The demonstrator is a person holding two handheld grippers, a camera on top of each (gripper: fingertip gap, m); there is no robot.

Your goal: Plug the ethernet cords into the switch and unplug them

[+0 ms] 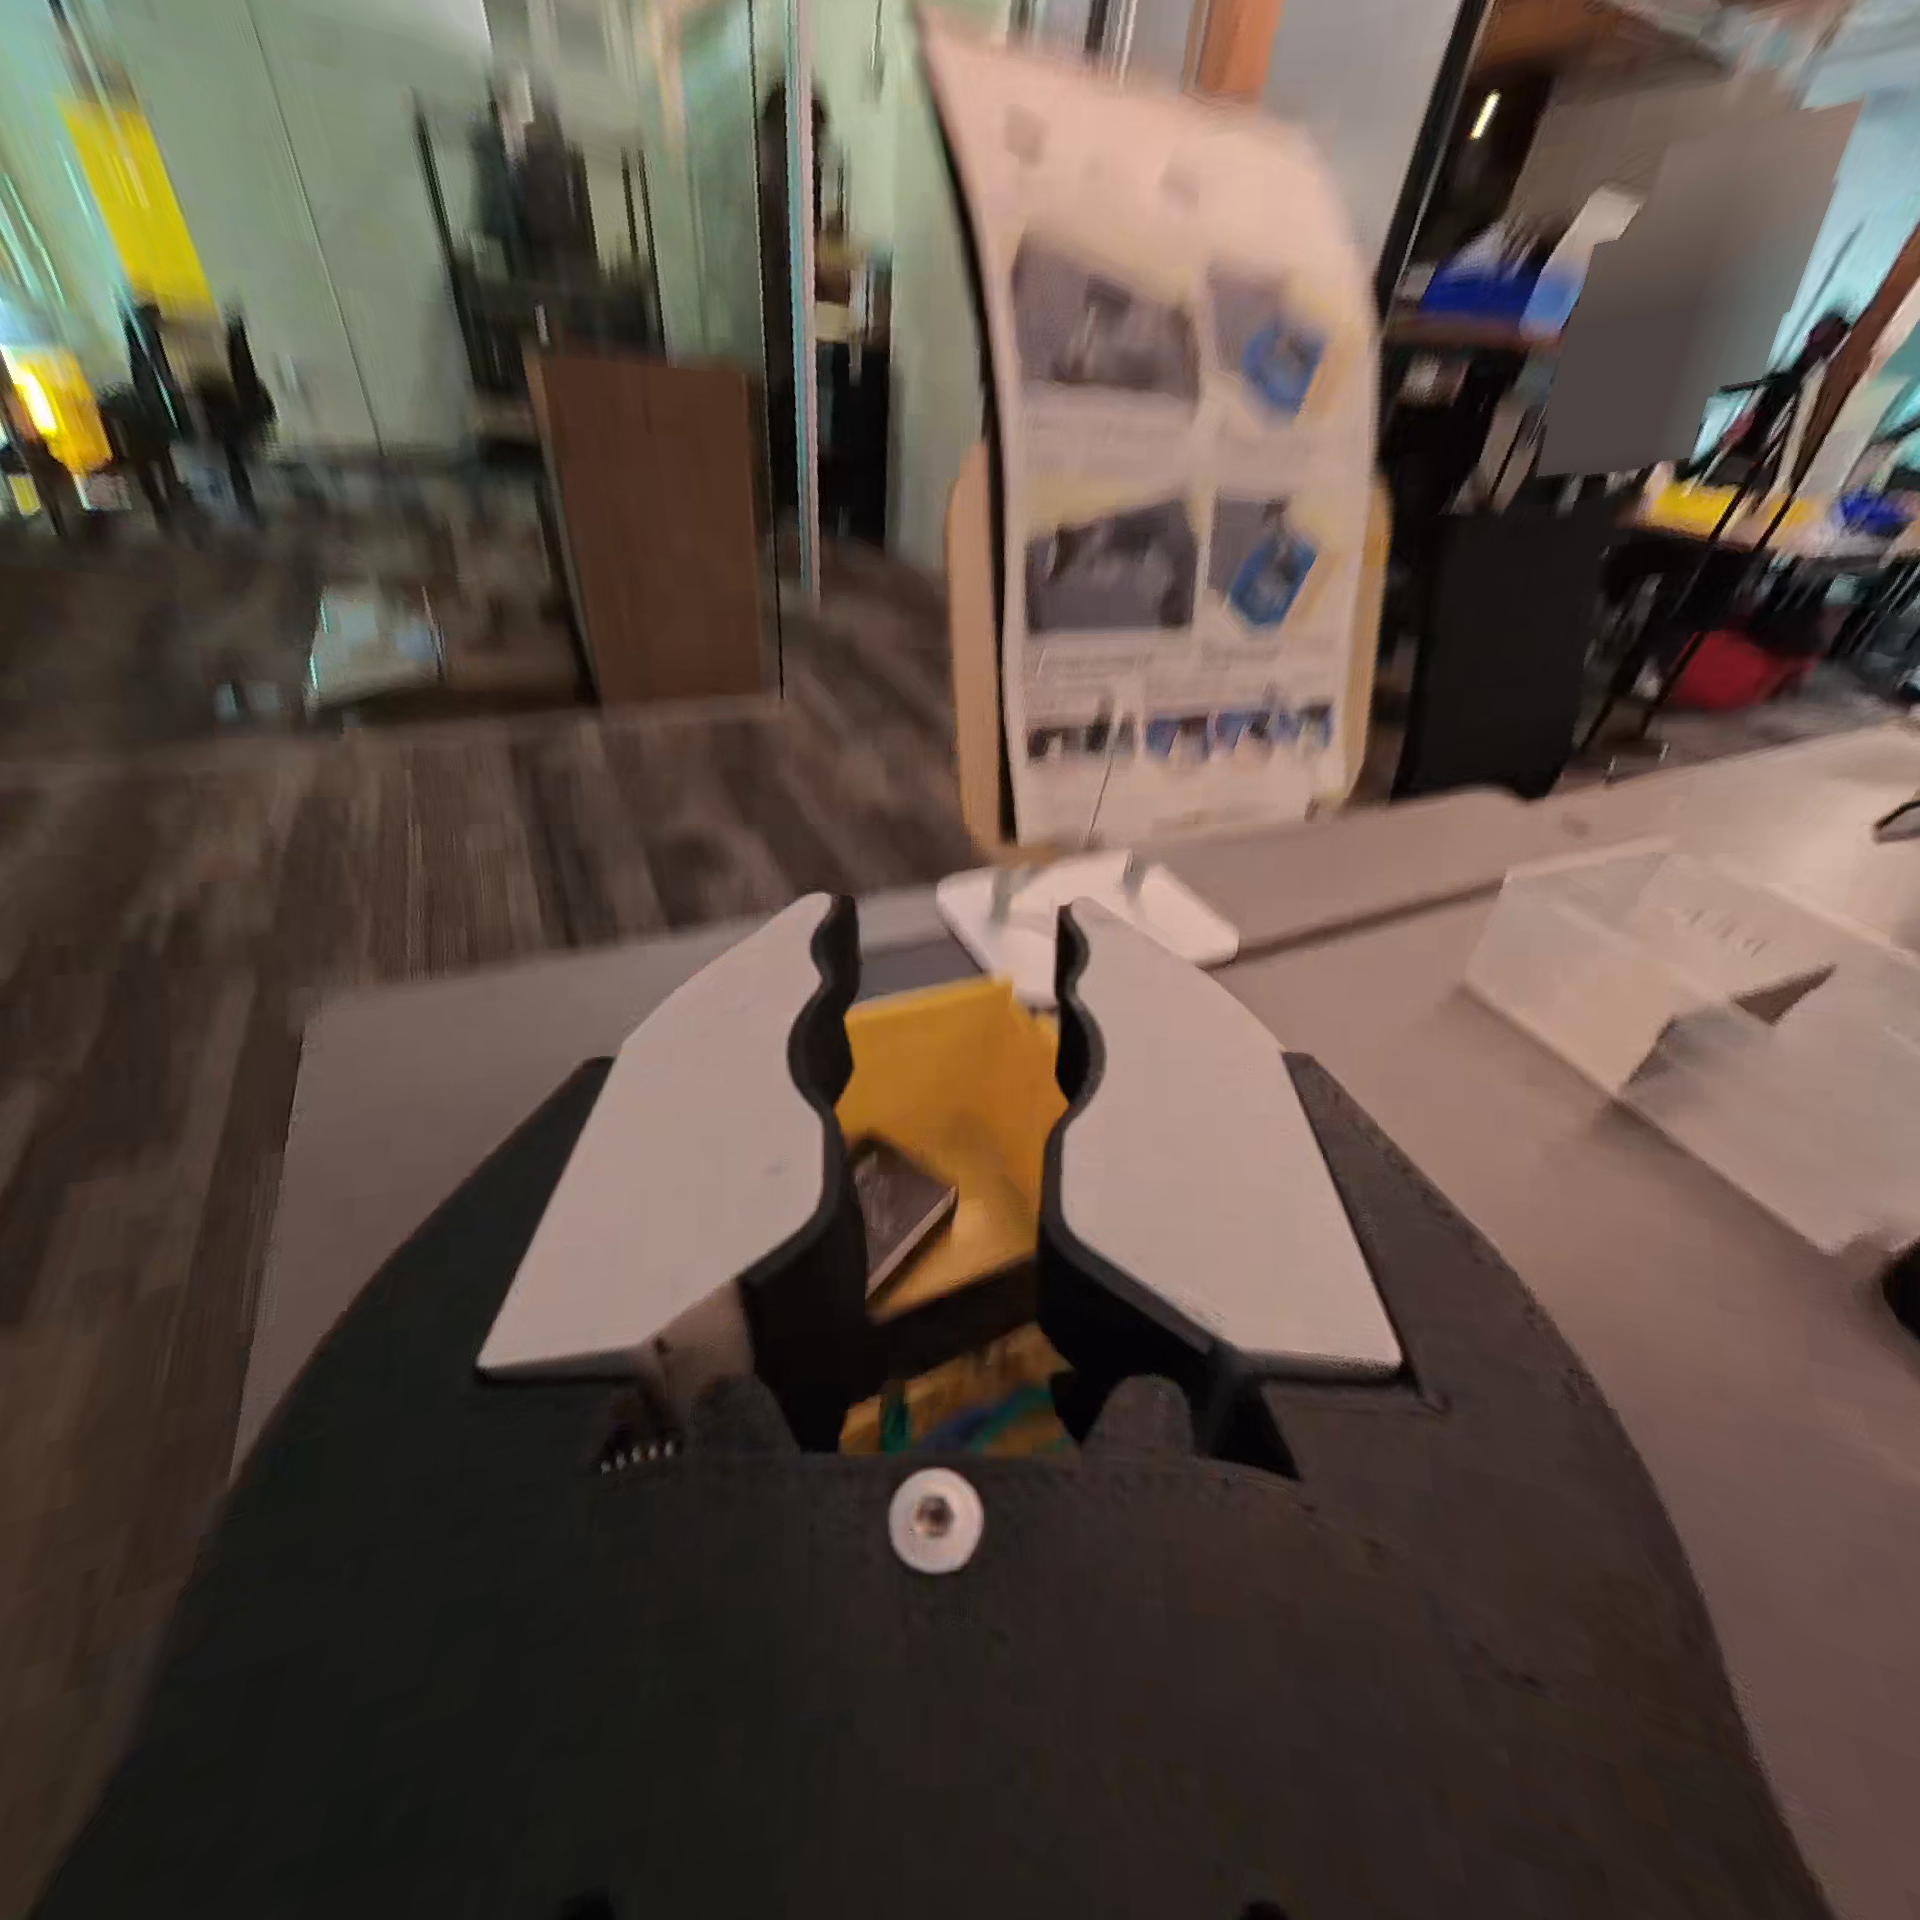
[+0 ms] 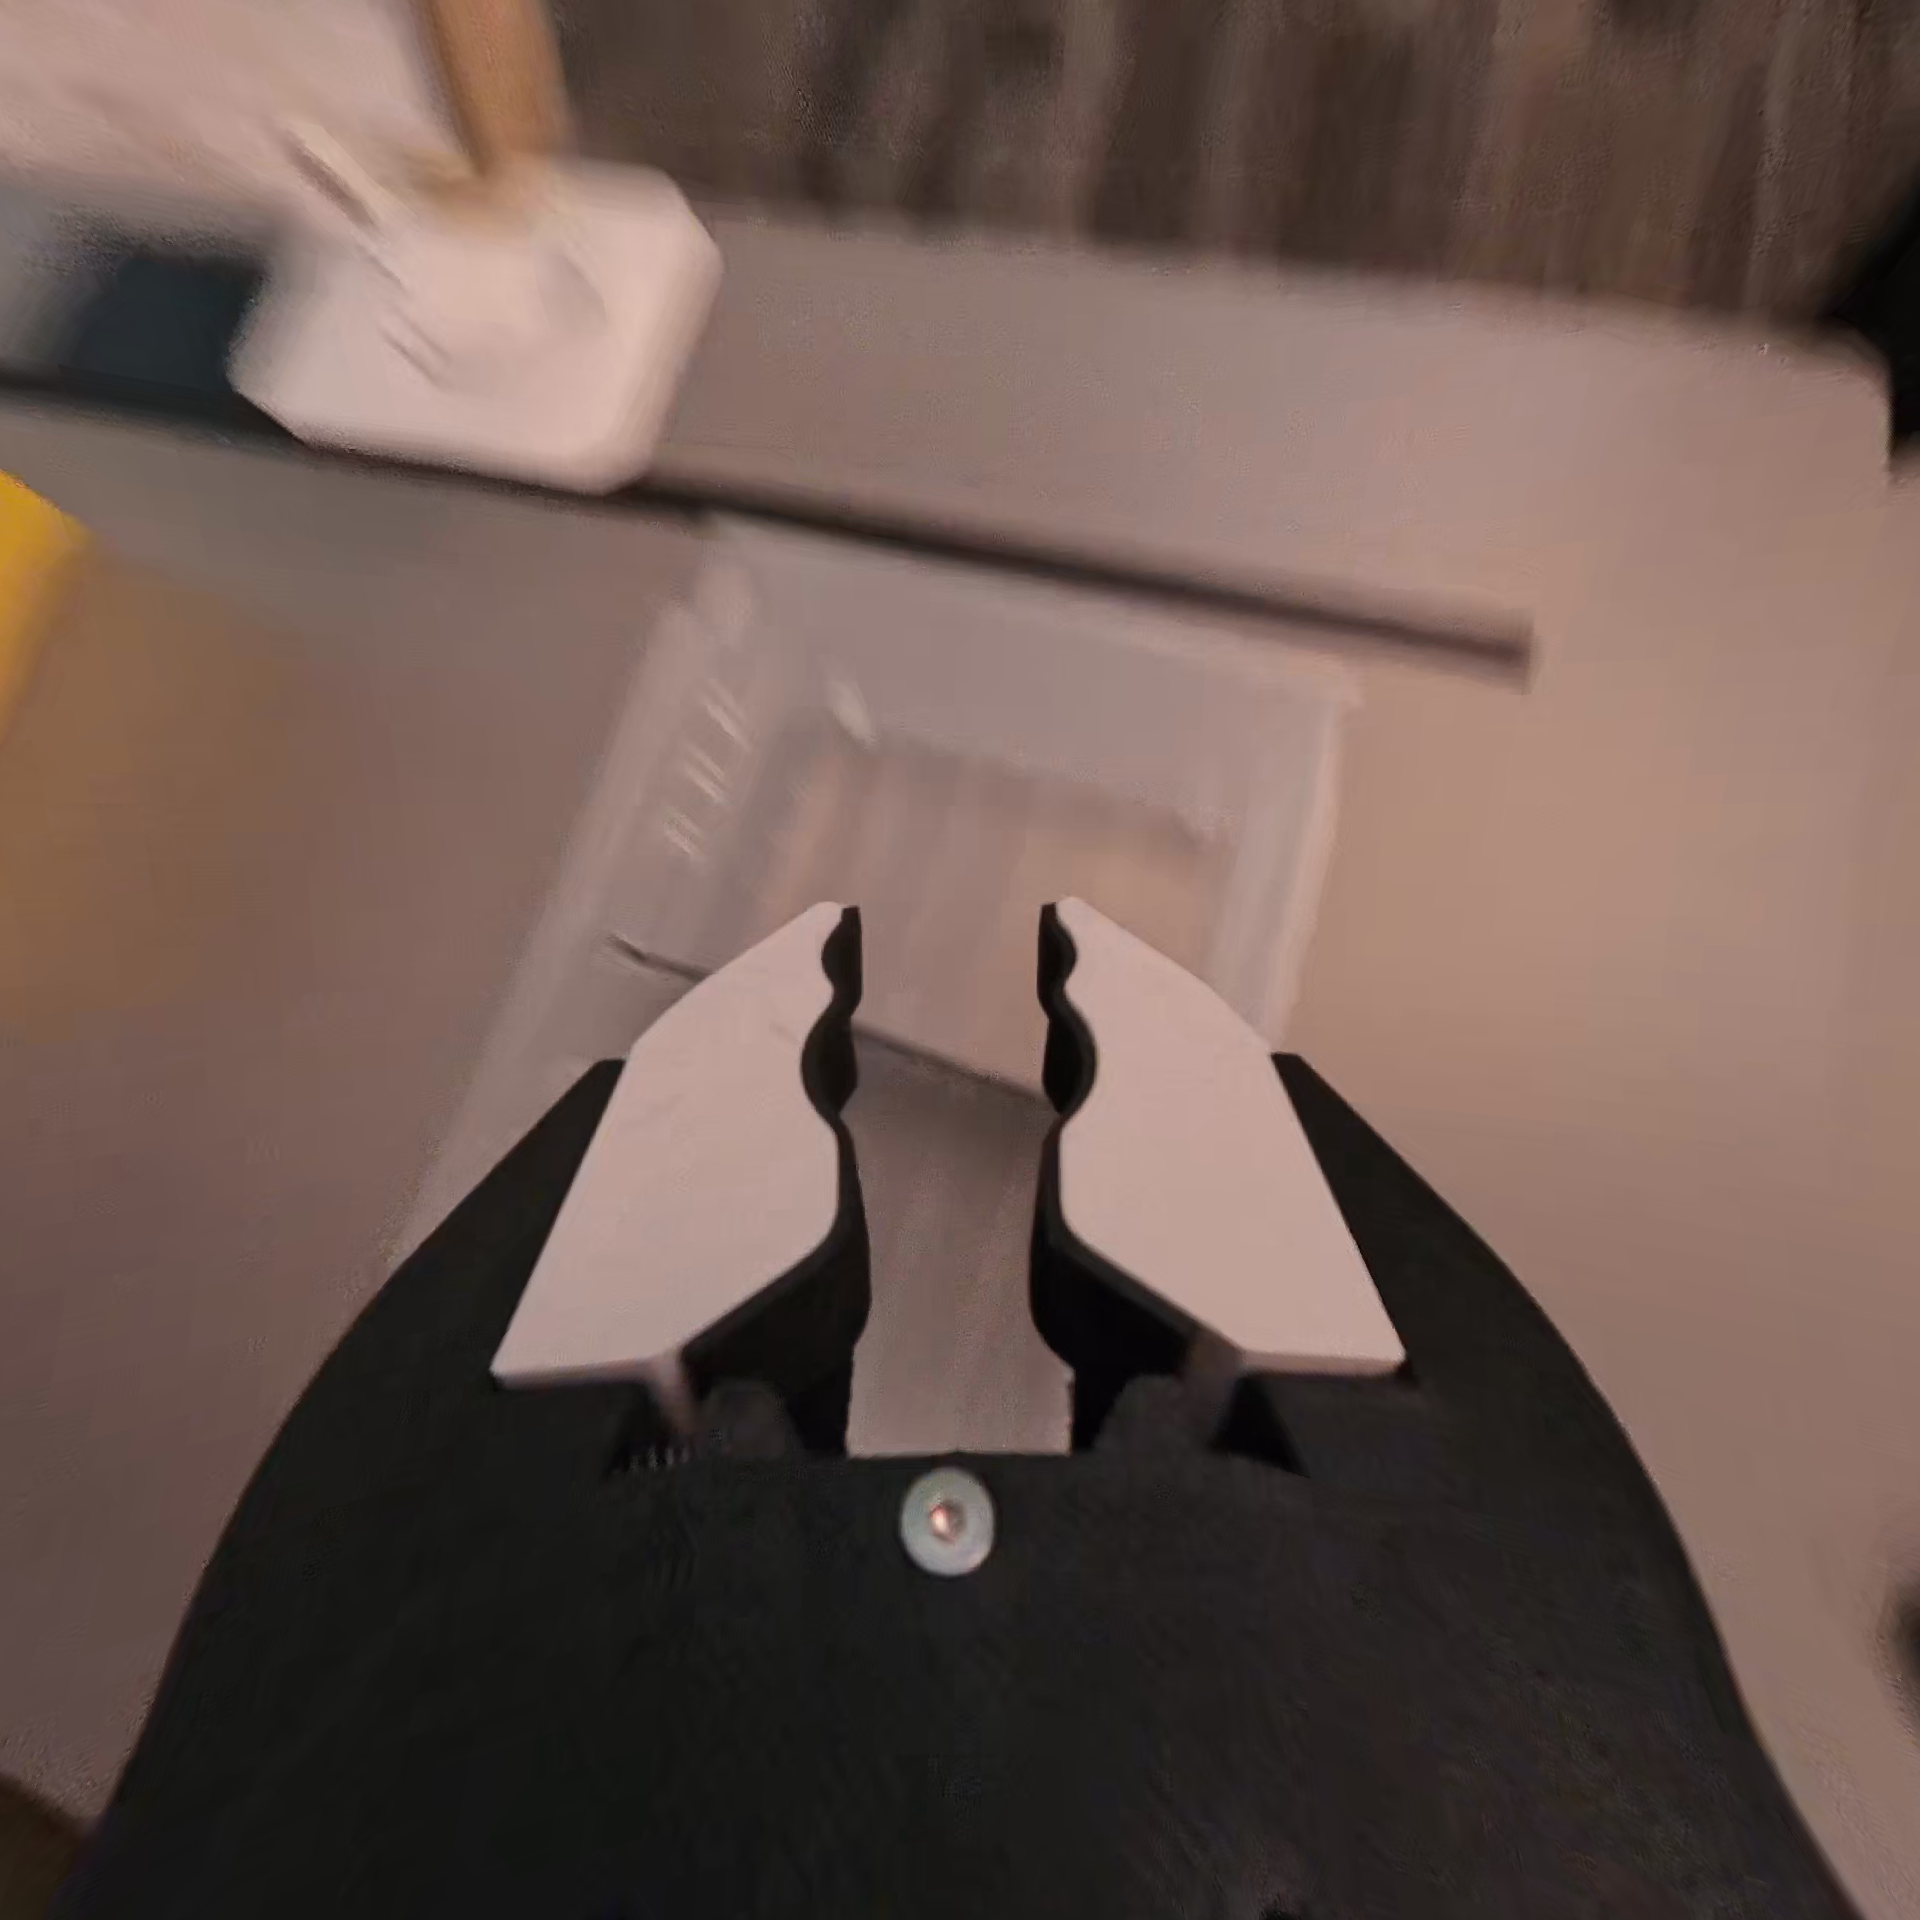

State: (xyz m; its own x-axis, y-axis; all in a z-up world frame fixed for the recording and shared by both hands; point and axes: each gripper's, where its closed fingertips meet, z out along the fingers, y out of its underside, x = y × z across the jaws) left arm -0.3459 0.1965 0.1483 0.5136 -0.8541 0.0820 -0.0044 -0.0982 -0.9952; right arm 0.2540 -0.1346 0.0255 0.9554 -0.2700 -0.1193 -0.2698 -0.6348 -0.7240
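Tongs first: my left gripper (image 1: pixel 956 925) has its jaws parted with a clear gap and nothing pinched between them. It hovers above a yellow bin (image 1: pixel 935 1049), which I take as my landmark on the grey table (image 1: pixel 1558 1403). Down through the gap, inside the bin, I see a dark grey flat box (image 1: pixel 899 1205) lying tilted, probably the switch, though blur keeps me from being sure. Nearer me in the bin there is a tangle of green and blue that may be the ethernet cords (image 1: pixel 966 1429); I cannot tell more than the colours.

My right gripper (image 2: pixel 951 925) is parted too, holding nothing. It hangs over a clear plastic container (image 2: pixel 935 790), which sits to the right of the yellow bin (image 2: pixel 21 561); only a yellow corner of the bin shows at the left edge of that view. The same clear container (image 1: pixel 1662 966) appears in the left wrist view, again right of the bin and apart from it.

Beyond the bin, at the far side of the table, stands a white stand base (image 1: pixel 1091 904) carrying an upright poster board (image 1: pixel 1174 468). The right wrist view catches that white base (image 2: pixel 478 332) as well, heavily smeared. Past the table edge I see a dark wood-patterned floor (image 1: pixel 416 831), and a brown cabinet (image 1: pixel 665 530) farther back to the left of the bin.
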